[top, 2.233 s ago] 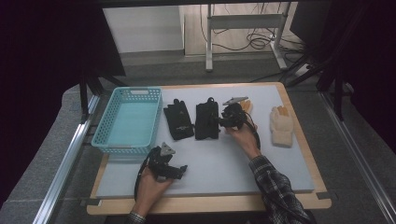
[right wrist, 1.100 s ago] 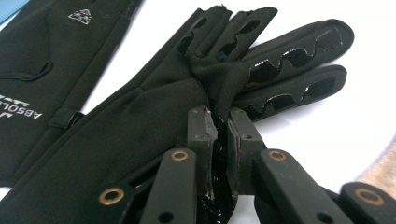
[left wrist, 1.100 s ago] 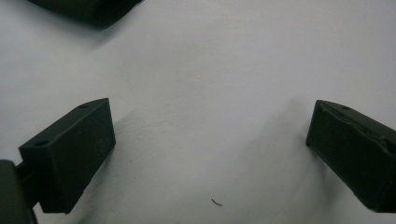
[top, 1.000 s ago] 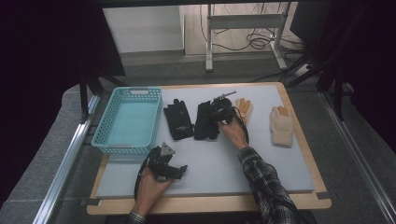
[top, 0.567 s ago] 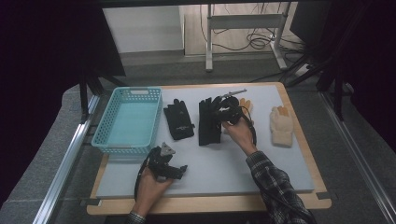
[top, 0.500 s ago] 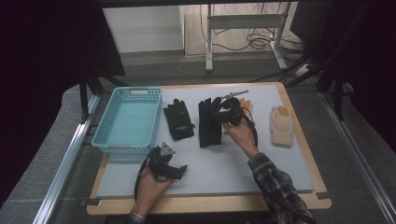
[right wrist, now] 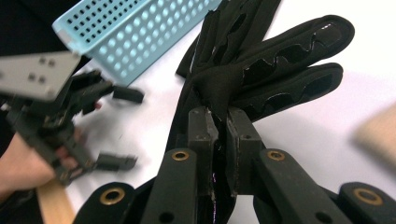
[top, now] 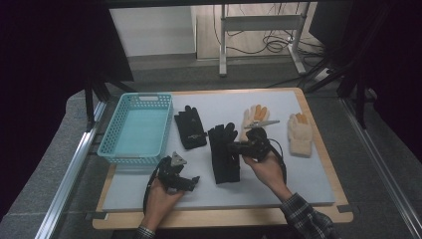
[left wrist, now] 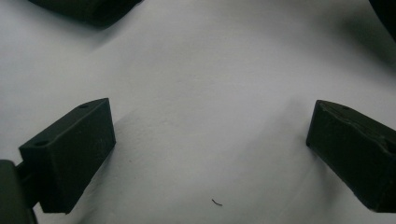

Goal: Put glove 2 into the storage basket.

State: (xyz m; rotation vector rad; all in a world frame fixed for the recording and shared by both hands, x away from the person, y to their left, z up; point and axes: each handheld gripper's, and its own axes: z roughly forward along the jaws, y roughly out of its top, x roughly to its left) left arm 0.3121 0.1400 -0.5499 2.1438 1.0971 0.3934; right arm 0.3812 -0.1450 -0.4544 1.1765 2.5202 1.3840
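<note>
My right gripper (top: 240, 148) is shut on a black glove (top: 224, 158) at mid-table, pinching a fold of its palm. In the right gripper view the jaws meet on that fold (right wrist: 218, 119) and the glove's fingers (right wrist: 285, 56) spread away beyond it. A second black glove (top: 190, 127) lies flat on the white mat, just right of the teal basket (top: 137, 129). My left gripper (top: 191, 180) rests near the front edge with its jaws wide apart. In the left gripper view, bare mat lies between those jaws (left wrist: 210, 149).
Two beige gloves with orange fingertips lie at the back right, one (top: 255, 117) behind my right gripper, the other (top: 300, 135) near the mat's right side. The basket (right wrist: 135, 28) looks empty. A wooden rim (top: 219, 219) frames the mat.
The right gripper has carried the black glove from the back of the mat toward the near side and slightly up. The left gripper has stayed where it was.
</note>
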